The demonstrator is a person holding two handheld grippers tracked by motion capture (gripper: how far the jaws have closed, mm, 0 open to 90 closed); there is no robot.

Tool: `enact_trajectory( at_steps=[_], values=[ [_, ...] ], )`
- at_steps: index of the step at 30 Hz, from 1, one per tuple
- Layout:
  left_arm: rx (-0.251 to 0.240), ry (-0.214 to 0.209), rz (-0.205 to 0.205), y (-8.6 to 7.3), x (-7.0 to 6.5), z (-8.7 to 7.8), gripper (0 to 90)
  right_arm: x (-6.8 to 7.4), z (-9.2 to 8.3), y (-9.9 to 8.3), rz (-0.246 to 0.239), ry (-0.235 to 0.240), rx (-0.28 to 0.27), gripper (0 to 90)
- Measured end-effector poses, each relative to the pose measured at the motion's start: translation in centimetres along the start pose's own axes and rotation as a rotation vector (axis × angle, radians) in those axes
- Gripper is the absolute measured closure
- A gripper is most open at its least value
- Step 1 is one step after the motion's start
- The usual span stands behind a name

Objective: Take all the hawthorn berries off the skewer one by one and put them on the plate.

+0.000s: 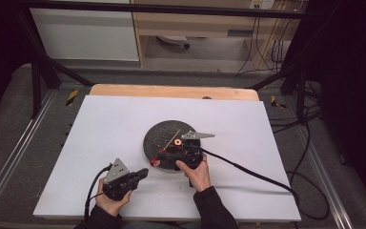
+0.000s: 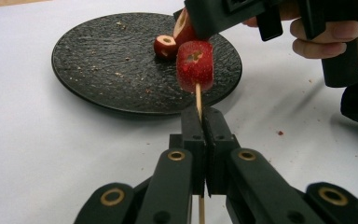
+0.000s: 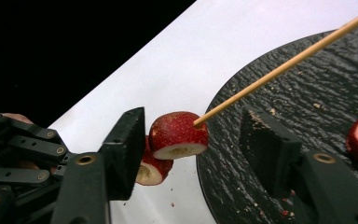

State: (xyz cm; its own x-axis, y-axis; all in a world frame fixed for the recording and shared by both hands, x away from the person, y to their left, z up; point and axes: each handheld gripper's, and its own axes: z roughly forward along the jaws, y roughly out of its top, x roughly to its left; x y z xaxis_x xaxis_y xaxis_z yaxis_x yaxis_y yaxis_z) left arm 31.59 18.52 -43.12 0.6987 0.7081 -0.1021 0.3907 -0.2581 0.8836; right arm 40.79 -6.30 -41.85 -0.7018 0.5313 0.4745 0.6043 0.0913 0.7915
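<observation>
A thin wooden skewer slants up over a black round plate. My left gripper is shut on its lower end, in front of the plate's near left rim. Two red fruit slices with pale centres are threaded on it. The lower slice sits just above the left jaws. The upper slice lies between the jaws of my right gripper; the left pad is close to it, and the right pad stands well clear. A third slice lies on the plate.
A white sheet covers the table, with a wooden edge at the back. Red crumbs dot the sheet near the plate. The right gripper's cable runs off to the right. Black frame legs stand beyond the far corners.
</observation>
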Motion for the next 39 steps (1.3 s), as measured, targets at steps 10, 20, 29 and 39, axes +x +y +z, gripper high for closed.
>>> enact_trajectory(
  at_steps=[10,20,29,39],
  values=[
    [0.004,-0.004,0.005,0.0,-0.1,0.1,88.4,0.0,0.1,-0.1,0.025,0.045,0.012,60.9],
    [-0.006,-0.007,0.009,0.1,-0.2,-0.1,88.4,0.1,-0.5,0.5,0.018,0.023,-0.006,61.4],
    [-0.018,-0.009,0.011,0.1,-0.3,-0.4,88.4,-0.1,-1.4,1.7,0.006,-0.005,-0.028,61.5],
    [-0.028,-0.013,0.016,0.2,-0.4,-0.5,88.4,-0.8,-2.9,3.8,-0.003,-0.052,-0.054,61.6]
  ],
)
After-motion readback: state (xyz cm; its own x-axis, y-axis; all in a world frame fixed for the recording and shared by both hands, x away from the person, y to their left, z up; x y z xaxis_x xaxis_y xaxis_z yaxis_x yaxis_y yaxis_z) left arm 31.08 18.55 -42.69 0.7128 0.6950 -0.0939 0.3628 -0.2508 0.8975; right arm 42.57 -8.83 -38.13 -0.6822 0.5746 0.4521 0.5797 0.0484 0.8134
